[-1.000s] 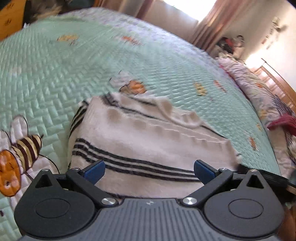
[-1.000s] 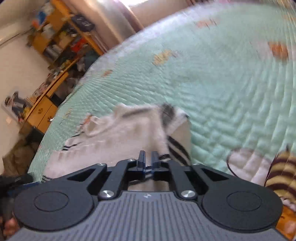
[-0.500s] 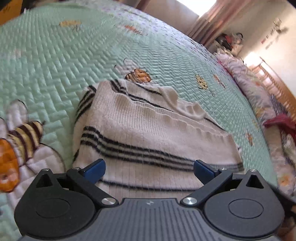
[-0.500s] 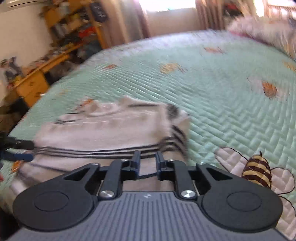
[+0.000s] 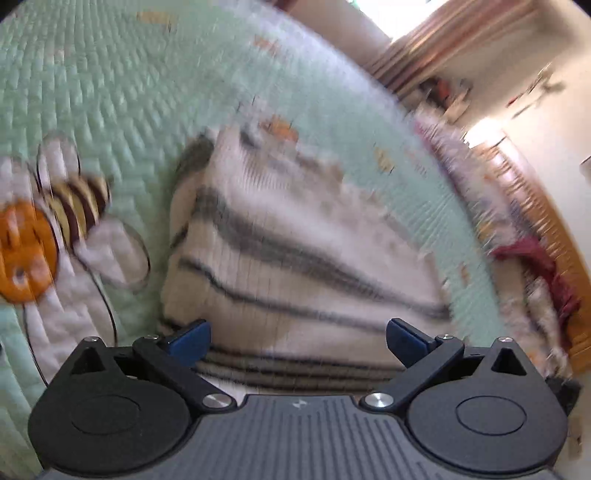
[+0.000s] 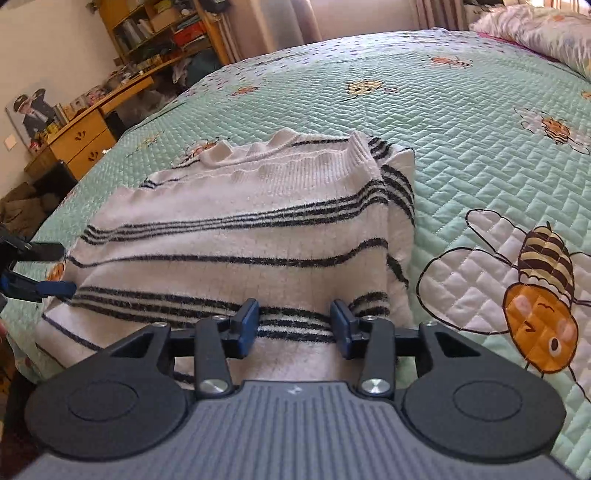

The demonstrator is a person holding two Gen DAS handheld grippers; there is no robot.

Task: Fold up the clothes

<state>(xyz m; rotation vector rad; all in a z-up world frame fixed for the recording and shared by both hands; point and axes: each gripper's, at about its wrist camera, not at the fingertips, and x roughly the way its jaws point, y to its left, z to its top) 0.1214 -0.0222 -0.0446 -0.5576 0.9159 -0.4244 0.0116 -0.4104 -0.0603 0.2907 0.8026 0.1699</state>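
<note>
A white knit sweater (image 6: pixel 240 229) with thin black stripes lies folded on the green quilted bedspread (image 6: pixel 461 110). My right gripper (image 6: pixel 294 324) hovers over its near edge, jaws opening, the fabric lying loose below and between them, no pad pressing it. In the blurred left wrist view the same sweater (image 5: pixel 295 251) fills the middle, and my left gripper (image 5: pixel 297 341) stands wide open above its near hem. The left gripper's fingers (image 6: pixel 51 288) also show at the sweater's left end in the right wrist view.
The bedspread carries large bee patches (image 6: pixel 539 295) to the right of the sweater. A wooden desk and shelves (image 6: pixel 85 133) stand past the bed's left side. Pillows (image 6: pixel 535 33) and a dark red cloth (image 5: pixel 532 258) lie at the bed's head end.
The right gripper's jaws have gone from nearly shut to parted, letting go of the sweater's edge. Both views have swung; the sweater now lies flat and folded.
</note>
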